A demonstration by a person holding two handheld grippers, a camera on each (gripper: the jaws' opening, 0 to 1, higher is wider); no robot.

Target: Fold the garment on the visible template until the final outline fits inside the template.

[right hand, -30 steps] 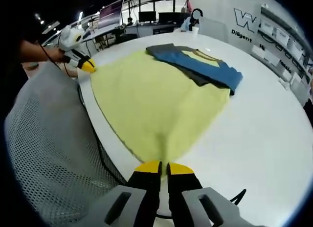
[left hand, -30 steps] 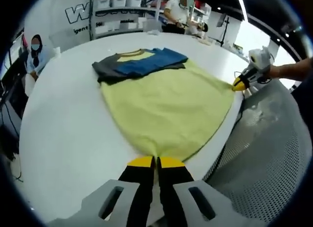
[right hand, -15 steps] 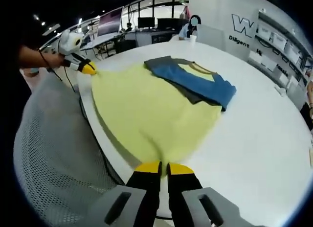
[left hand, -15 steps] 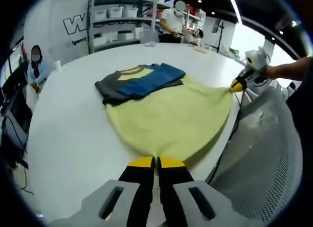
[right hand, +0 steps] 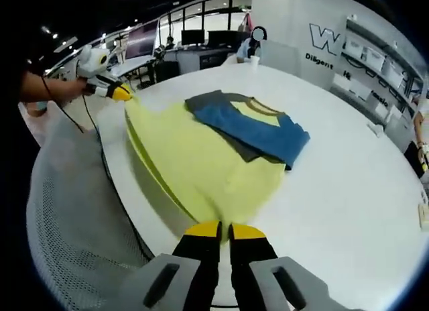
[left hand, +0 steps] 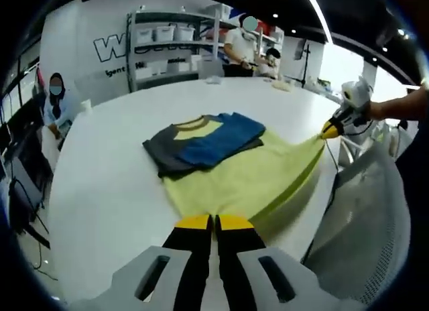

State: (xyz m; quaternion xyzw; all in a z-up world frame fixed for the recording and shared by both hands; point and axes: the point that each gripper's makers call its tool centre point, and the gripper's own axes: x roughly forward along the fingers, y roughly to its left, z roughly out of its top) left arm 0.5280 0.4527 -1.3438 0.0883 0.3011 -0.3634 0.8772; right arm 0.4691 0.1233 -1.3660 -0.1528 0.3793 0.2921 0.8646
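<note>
While the yellow shirt point(left hand: 234, 180) was held up off the white table point(left hand: 107, 190) by its bottom corners, each pinched in a closed gripper, left point(left hand: 213, 222) and right point(right hand: 225, 228), one corner could be dropped if pulled hard; the fold could land crooked.

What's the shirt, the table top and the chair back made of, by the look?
Shirt: soft matte knit, likely cotton jersey; it sags and creases between the left tongs and right tongs that pinch its hem corners. Table top: smooth white hard surface, probably laminate or painted board, with a faint sheen. Chair back: grey perforated mesh, probably synthetic, with a regular hole pattern.
</note>
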